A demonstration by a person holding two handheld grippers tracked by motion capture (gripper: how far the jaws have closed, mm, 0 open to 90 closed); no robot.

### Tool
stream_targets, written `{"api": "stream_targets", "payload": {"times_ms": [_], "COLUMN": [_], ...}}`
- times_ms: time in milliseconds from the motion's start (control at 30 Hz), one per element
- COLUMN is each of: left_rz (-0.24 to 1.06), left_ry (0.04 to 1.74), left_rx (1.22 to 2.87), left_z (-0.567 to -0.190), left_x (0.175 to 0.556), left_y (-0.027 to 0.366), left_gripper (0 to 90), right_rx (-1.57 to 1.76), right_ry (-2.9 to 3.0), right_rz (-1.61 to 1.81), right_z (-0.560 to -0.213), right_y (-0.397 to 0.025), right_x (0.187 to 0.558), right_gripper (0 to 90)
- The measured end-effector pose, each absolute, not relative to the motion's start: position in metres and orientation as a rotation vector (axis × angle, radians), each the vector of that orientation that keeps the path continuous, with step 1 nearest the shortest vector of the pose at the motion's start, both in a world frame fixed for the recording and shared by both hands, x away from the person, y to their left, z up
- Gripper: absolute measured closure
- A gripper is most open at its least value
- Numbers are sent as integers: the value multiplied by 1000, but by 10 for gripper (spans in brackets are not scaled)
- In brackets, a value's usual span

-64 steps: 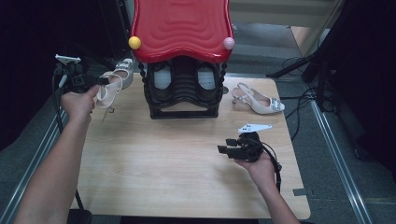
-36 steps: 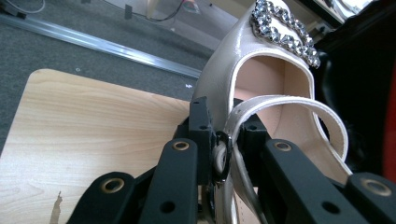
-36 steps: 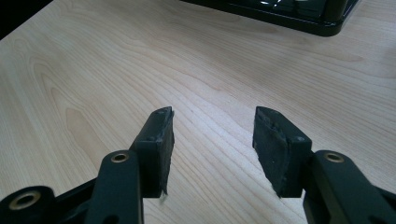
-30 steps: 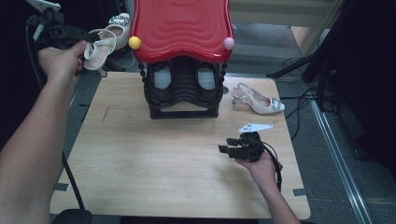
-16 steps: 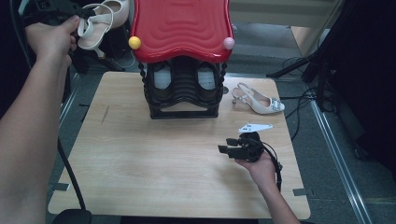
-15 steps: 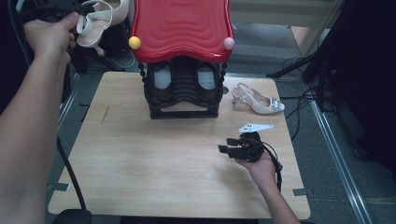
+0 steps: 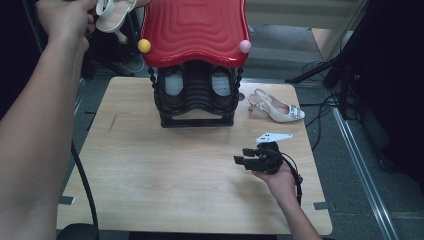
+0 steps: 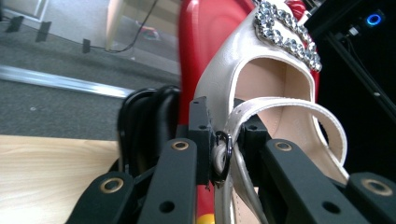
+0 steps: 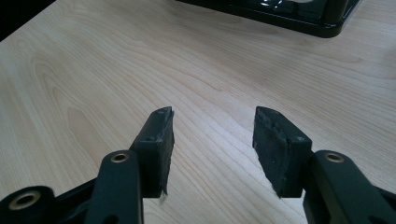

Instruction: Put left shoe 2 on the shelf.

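Observation:
A white slingback sandal [image 7: 114,11] with a rhinestone buckle hangs high at the top left, level with the red top [image 7: 196,29] of a black shoe rack [image 7: 196,102]. In the left gripper view my left gripper [image 8: 223,154] is shut on the sandal's strap [image 8: 261,108]. A matching sandal [image 7: 276,106] lies on the table right of the rack. My right gripper [image 7: 242,157] rests low over the wooden table [image 7: 150,175] at the front right; its jaws stand open with nothing between them [image 9: 211,128].
Two dark shoes [image 7: 174,84] sit inside the rack. Yellow [image 7: 144,45] and pink [image 7: 245,46] knobs stick out at the red top's corners. Cables [image 7: 320,107] run over the floor right of the table. A metal rail [image 7: 360,170] lies along the right side.
My left gripper has lifted the sandal from the table's back left corner up and away to the height of the rack's red top. The right gripper has stayed put.

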State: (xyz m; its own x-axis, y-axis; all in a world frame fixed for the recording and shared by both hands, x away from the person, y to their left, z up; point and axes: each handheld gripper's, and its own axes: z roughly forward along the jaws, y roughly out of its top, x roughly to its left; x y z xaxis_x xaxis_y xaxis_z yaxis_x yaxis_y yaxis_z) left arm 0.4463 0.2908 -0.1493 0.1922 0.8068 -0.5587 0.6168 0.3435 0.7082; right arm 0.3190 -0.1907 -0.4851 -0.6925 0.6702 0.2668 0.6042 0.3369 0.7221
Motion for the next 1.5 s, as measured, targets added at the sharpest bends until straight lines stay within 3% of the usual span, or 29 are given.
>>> {"api": "stream_targets", "payload": {"times_ms": [500, 1000, 1500], "left_rz": [204, 197, 176], "left_ry": [1441, 1453, 1382], "left_rx": [1410, 1408, 1462], "left_z": [-153, -195, -198], "left_x": [469, 487, 478], "left_y": [222, 198, 198], "left_gripper": [801, 796, 657], "right_rx": [1193, 1220, 1225], "right_ry": [2500, 2483, 2477], "right_rz": [1298, 1298, 1291], "right_z": [-486, -487, -486], "right_y": [-195, -200, -201], "right_x": [313, 311, 311], "right_gripper": [494, 493, 492]}}
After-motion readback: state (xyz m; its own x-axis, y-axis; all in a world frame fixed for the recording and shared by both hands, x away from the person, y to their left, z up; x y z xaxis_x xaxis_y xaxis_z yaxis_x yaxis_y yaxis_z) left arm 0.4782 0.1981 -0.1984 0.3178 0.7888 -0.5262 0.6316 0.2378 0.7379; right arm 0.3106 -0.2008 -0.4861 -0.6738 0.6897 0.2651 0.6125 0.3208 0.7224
